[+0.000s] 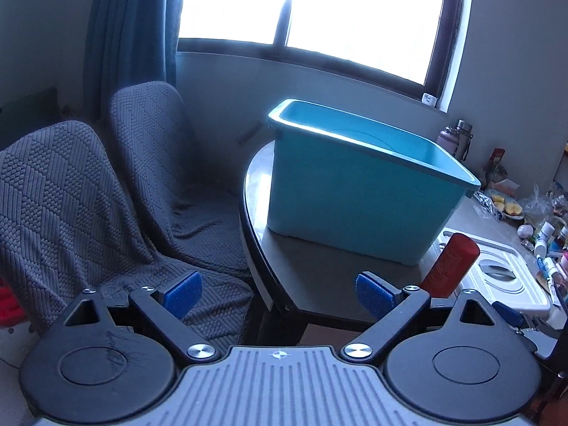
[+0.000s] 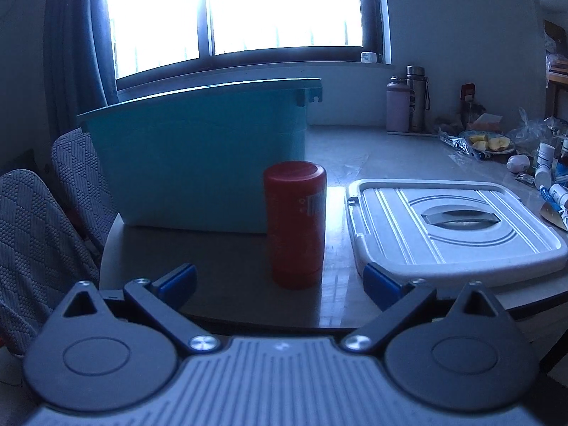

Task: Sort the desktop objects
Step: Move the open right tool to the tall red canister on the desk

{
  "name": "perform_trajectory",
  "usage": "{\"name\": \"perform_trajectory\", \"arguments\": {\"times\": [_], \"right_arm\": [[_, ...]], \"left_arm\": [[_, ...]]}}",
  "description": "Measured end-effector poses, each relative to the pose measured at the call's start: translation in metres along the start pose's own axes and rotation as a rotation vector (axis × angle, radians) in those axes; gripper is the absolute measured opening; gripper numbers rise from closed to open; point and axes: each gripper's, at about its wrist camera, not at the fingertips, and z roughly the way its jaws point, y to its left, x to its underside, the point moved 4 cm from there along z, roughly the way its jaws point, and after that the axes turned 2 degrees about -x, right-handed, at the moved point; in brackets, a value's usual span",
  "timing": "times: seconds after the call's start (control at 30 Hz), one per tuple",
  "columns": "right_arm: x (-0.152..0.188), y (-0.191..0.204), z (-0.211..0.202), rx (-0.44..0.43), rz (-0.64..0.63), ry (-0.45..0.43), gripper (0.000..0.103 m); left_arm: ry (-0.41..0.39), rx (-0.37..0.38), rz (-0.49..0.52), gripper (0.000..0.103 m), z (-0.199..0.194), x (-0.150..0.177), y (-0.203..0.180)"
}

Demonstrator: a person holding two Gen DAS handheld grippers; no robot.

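bright window light [image 2: 227, 10] washes out the background behind a grey tabletop [image 2: 372, 145] with a rounded near edge. two chairs draped in grey knitted covers [image 1: 71, 213] stand off the tabletop's edge, at 9 o'clock in the left wrist view.

on the tabletop a teal plastic bin [image 1: 355, 191] stands upright and open-topped. a red cylindrical can [image 2: 294, 227] stands upright just in front of the bin's near right corner, and whether the two touch cannot be told. a white lid with a recessed handle [image 2: 458, 223] lies flat just beside the can at its 3 o'clock. farther back at 2 o'clock stand two tall bottles [image 2: 408, 99], a plate of cut fruit [image 2: 491, 143], and a clutter of small bottles and tubes [image 2: 546, 174] along the right edge.

the right hand-held gripper [image 2: 280, 282] hangs low at the near edge, its blue-padded jaws spread wide and holding nothing; the can sits ahead of the gap at 12 o'clock, apart from both pads. the left hand-held gripper [image 1: 278, 293] is likewise spread wide and empty, aimed at the bin's near left corner, with the can showing past its right finger at 2 o'clock.
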Motion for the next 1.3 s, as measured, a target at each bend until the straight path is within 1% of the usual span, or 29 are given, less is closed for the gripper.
{"name": "perform_trajectory", "arguments": {"times": [0.1,0.23,0.33,0.43,0.67,0.8,1.0,1.03,1.07,1.1,1.3], "right_arm": [[0.000,-0.002,0.006,0.019,0.001,-0.007,0.100],[0.000,-0.006,0.013,0.028,0.001,-0.010,0.100],[-0.001,-0.007,0.019,0.036,0.002,-0.014,0.100],[-0.002,-0.007,0.026,0.038,0.009,-0.004,0.100],[-0.005,-0.006,0.044,0.044,-0.002,0.000,0.100],[-0.008,-0.007,0.054,0.049,0.001,-0.001,0.100],[-0.011,-0.005,0.069,0.058,-0.005,-0.006,0.099],[-0.011,-0.005,0.070,0.057,-0.005,-0.015,0.096],[-0.012,-0.004,0.070,0.059,-0.008,-0.018,0.076],[-0.012,-0.004,0.072,0.067,-0.013,-0.013,0.049],[-0.014,-0.002,0.072,0.056,-0.022,0.009,0.049]], "left_arm": [[0.002,-0.004,0.007,0.095,0.002,-0.002,0.000],[0.014,0.005,-0.009,0.095,0.008,-0.005,0.002],[0.011,0.005,0.008,0.095,0.012,-0.007,-0.001],[0.029,0.016,0.013,0.095,0.018,-0.010,-0.002],[0.028,0.024,0.019,0.095,0.028,-0.016,-0.004],[0.038,0.033,-0.005,0.095,0.034,-0.019,-0.003],[0.034,0.030,0.004,0.095,0.041,-0.023,-0.003],[0.035,0.030,0.004,0.095,0.042,-0.023,-0.003],[0.036,0.029,0.004,0.095,0.043,-0.024,-0.003],[0.034,0.028,0.005,0.095,0.043,-0.024,-0.003],[0.030,0.029,-0.007,0.095,0.046,-0.026,-0.002]]}}
